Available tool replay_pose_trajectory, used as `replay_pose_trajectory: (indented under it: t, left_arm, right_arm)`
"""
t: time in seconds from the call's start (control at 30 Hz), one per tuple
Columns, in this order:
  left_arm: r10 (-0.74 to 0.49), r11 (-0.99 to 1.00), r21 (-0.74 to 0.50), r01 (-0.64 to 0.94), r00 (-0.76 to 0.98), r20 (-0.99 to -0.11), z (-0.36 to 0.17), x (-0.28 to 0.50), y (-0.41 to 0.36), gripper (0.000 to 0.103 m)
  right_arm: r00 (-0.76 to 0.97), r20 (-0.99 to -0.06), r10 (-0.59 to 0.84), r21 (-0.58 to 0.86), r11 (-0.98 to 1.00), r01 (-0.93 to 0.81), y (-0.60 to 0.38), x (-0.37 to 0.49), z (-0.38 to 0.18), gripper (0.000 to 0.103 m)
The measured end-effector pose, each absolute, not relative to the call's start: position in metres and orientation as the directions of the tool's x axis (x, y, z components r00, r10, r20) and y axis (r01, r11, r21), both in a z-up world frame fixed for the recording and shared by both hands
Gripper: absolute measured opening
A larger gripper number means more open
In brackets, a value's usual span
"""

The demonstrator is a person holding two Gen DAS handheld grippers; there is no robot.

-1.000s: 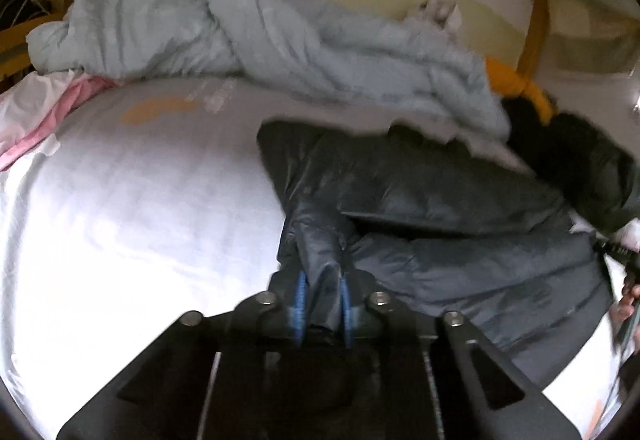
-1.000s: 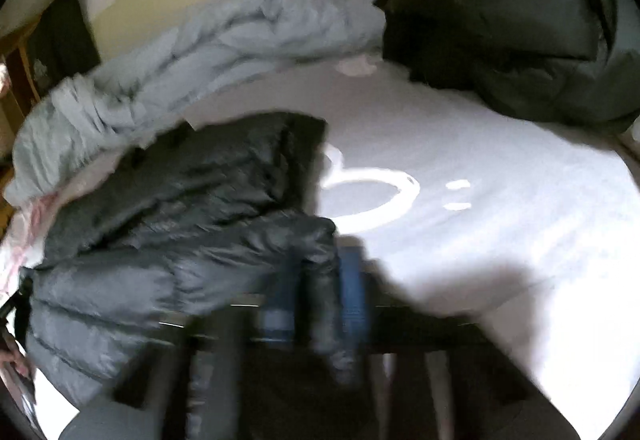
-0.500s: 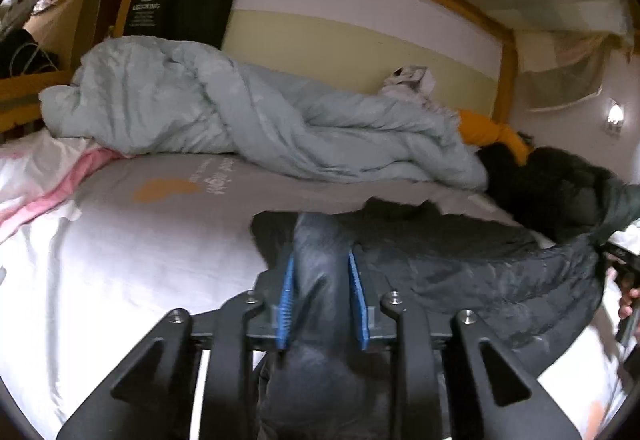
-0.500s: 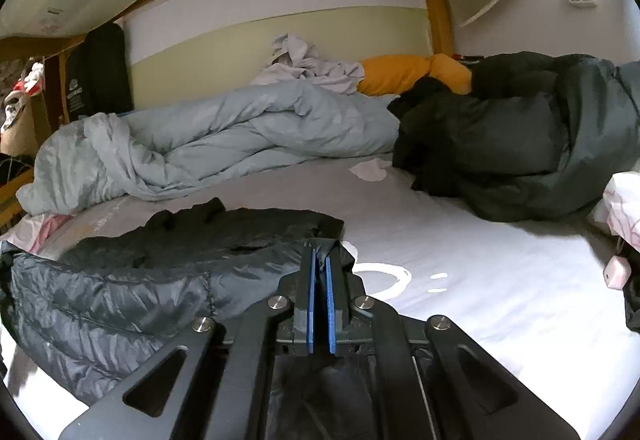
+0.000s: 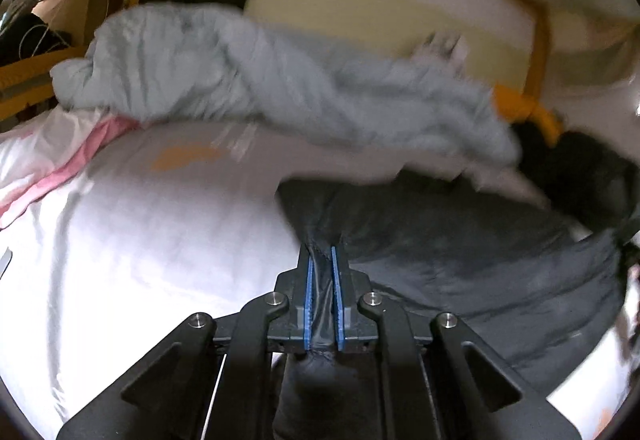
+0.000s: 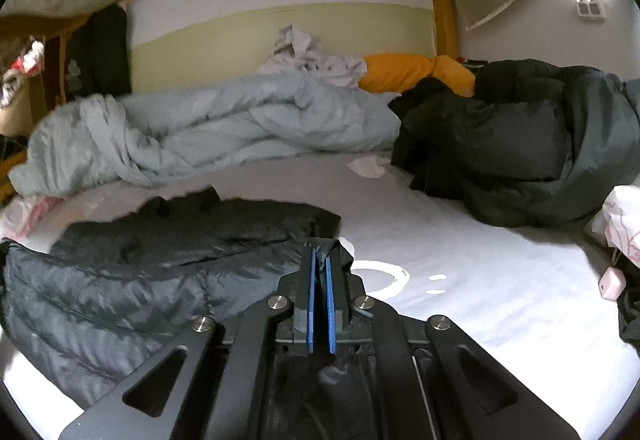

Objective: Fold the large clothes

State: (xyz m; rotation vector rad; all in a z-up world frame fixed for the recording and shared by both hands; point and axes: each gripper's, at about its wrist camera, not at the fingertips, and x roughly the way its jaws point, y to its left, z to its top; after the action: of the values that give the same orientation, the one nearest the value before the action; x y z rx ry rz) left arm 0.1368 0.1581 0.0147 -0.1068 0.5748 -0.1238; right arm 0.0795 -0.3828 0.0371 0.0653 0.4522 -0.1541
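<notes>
On a bed covered with a white sheet (image 6: pixel 480 280), a dark grey quilted puffer jacket (image 6: pixel 120 280) lies spread across the near part of the mattress, its shiny fabric creased and partly lifted at the edges where it is held. Both views look forward along black two-finger tools with blue pads. Seen from the left wrist camera, the left gripper (image 5: pixel 321 260) has its jaws nearly closed, with a fold of the jacket (image 5: pixel 460 240) pinched between the blue pads and the rest of the garment trailing away to the right. Seen from the right wrist camera, the right gripper (image 6: pixel 319 260) is closed to a narrow slit on another edge of the same jacket, and the garment stretches away to the left, resting on the sheet. Farther back, a rumpled pale blue duvet (image 6: pixel 224 128) runs along the far side of the bed against a cream and white wall. At the far right lies a heap of dark green padded clothing (image 6: pixel 520 144), just beside an orange pillow (image 6: pixel 412 74). A crumpled pale grey garment (image 6: pixel 312 54) sits on top of the duvet near the wall. At the right edge, a small pink box-shaped object (image 6: pixel 611 283) rests on the sheet. The left view is blurred.
</notes>
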Motion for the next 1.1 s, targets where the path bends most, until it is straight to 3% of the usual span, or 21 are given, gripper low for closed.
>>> replay_pose_trajectory:
  t: [0.17,0.23,0.43,0.53,0.6,0.67,0.73,0.77,0.83,0.93,1.0,1.1]
  left_arm:
    - [-0.136,0.989,-0.137,0.055,0.693,-0.708,-0.033,0.172,0.157,0.008]
    - [-0.142,0.987,-0.152,0.046,0.689,-0.711,-0.033,0.173,0.160,0.008]
    - [-0.130,0.988,-0.149,0.037,0.715,-0.686,-0.030,0.165,0.162,0.014]
    - [-0.080,0.992,-0.123,0.005,0.785,-0.615,-0.012,0.153,0.165,0.054]
    - [-0.068,0.994,-0.107,0.011,0.833,-0.549,0.003,0.140,0.164,0.061]
    - [-0.057,0.996,-0.085,0.017,0.867,-0.494,0.017,0.128,0.159,0.076]
    - [-0.076,0.996,-0.073,0.049,0.899,-0.432,0.031,0.111,0.151,0.080]
    - [-0.095,0.995,-0.069,0.072,0.903,-0.418,0.035,0.105,0.147,0.080]
    - [-0.113,0.993,-0.029,0.111,0.908,-0.403,0.042,0.089,0.133,0.082]
    - [-0.139,0.988,0.015,0.155,0.921,-0.365,0.051,0.066,0.117,0.091]
    - [-0.177,0.981,0.007,0.191,0.920,-0.350,0.061,0.051,0.108,0.101]
    - [-0.222,0.973,-0.004,0.231,0.932,-0.286,0.073,0.025,0.096,0.102]
  right_arm:
    - [0.756,-0.640,-0.138,0.012,0.982,0.190,-0.392,0.122,-0.009,0.005]
    - [0.723,-0.681,-0.116,0.031,0.982,0.186,-0.394,0.129,-0.023,0.005]
    - [0.706,-0.687,-0.171,-0.055,0.981,0.185,-0.383,0.130,-0.026,0.005]
    - [0.714,-0.680,-0.167,-0.030,0.979,0.201,-0.389,0.125,-0.021,0.007]
    - [0.722,-0.669,-0.177,-0.018,0.975,0.223,-0.394,0.119,-0.013,0.018]
    - [0.740,-0.642,-0.202,-0.020,0.969,0.247,-0.394,0.110,-0.003,0.036]
    - [0.777,-0.593,-0.210,-0.013,0.968,0.252,-0.391,0.097,0.009,0.078]
    - [0.802,-0.557,-0.216,-0.011,0.967,0.253,-0.388,0.089,0.017,0.083]
    - [0.840,-0.503,-0.202,-0.008,0.973,0.229,-0.380,0.075,0.031,0.085]
    - [0.875,-0.451,-0.174,-0.018,0.982,0.186,-0.364,0.057,0.048,0.086]
    - [0.887,-0.435,-0.155,-0.014,0.986,0.166,-0.356,0.049,0.053,0.088]
    - [0.892,-0.435,-0.125,0.014,0.989,0.146,-0.347,0.039,0.056,0.089]
